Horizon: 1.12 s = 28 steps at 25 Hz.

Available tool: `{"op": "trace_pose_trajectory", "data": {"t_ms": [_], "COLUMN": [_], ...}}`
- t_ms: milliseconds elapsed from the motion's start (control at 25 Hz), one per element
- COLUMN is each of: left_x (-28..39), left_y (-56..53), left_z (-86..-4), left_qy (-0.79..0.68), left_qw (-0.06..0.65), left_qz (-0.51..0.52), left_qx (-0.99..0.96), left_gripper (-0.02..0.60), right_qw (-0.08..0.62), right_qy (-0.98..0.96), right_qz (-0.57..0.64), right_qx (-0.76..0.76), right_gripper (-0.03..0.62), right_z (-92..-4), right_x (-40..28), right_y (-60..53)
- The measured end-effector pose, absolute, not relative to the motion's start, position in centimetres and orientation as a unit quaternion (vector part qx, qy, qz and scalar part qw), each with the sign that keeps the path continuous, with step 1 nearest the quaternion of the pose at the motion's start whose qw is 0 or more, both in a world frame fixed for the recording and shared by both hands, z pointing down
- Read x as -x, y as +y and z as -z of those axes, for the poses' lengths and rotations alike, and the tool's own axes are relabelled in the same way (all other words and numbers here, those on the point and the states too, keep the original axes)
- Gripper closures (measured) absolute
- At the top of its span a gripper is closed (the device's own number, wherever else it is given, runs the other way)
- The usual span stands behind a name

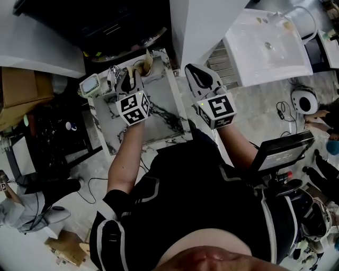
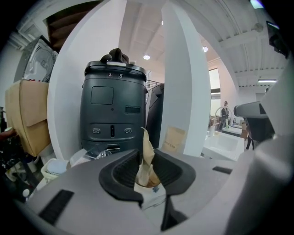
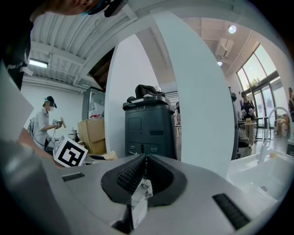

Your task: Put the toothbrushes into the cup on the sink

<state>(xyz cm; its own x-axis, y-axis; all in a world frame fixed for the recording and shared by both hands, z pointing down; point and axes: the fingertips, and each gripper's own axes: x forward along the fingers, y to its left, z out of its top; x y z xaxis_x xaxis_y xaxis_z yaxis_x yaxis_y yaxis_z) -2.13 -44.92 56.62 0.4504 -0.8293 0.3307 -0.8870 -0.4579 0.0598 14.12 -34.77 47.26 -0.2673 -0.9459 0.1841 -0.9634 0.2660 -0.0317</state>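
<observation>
Head view, far left of the frame: a cardboard box (image 1: 21, 84) sits under a white ledge. Right of it, left of centre, a marble-patterned table (image 1: 164, 108) stands in front of the person.

The left gripper (image 2: 145, 160) is held over the upper left part of that table. In the left gripper view its jaws are drawn in almost fully on a tan strip (image 2: 148, 142). The strip looks paper-like, stands upright between the pads and rises above them. Whether it is a wrapped toothbrush cannot be told. A dark grey cabinet-like unit (image 2: 114, 110) fills the centre left of that view, behind the jaws.

The right gripper (image 3: 144, 160) is at centre frame in the head view, over the table's right edge and beside the left gripper. Its jaws are fully together with nothing between them.

A white column (image 1: 204, 26) rises at upper centre. The white sink (image 1: 254, 58) lies at the upper right, well apart from both grippers. Small items sit by its faucet (image 1: 304, 16), too small to identify, so the cup cannot be picked out.
</observation>
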Motion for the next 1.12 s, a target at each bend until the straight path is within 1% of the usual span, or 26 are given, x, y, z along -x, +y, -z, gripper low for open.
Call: {"op": "trace_pose_trajectory", "data": {"t_ms": [240, 720, 1040, 1120], "left_x": [2.5, 3.6, 5.7, 6.7], "left_y": [-44.0, -40.9, -37.8, -36.9], "left_z": [-54.9, -47.4, -43.6, -42.8], "left_qy": [-0.502, -0.466, -0.44, -0.441], "left_qw": [0.106, 0.065, 0.06, 0.063], "left_qz": [-0.122, -0.064, -0.024, -0.013], "left_qx": [-0.849, -0.88, -0.896, -0.895], "left_gripper": [0.485, 0.489, 0.537, 0.559], "right_qw": [0.05, 0.034, 0.026, 0.022], "right_qy": [-0.791, -0.792, -0.802, -0.805], "right_qz": [-0.063, -0.053, -0.031, -0.027], "right_qx": [-0.606, -0.608, -0.596, -0.592], "right_gripper": [0.565, 0.565, 0.565, 0.565], "right_z": [-46.2, -43.6, -41.5, -40.9], "right_x": [-13.9, -12.1, -9.4, -8.5], "right_y": [-34.8, -34.6, -33.8, -33.3]}}
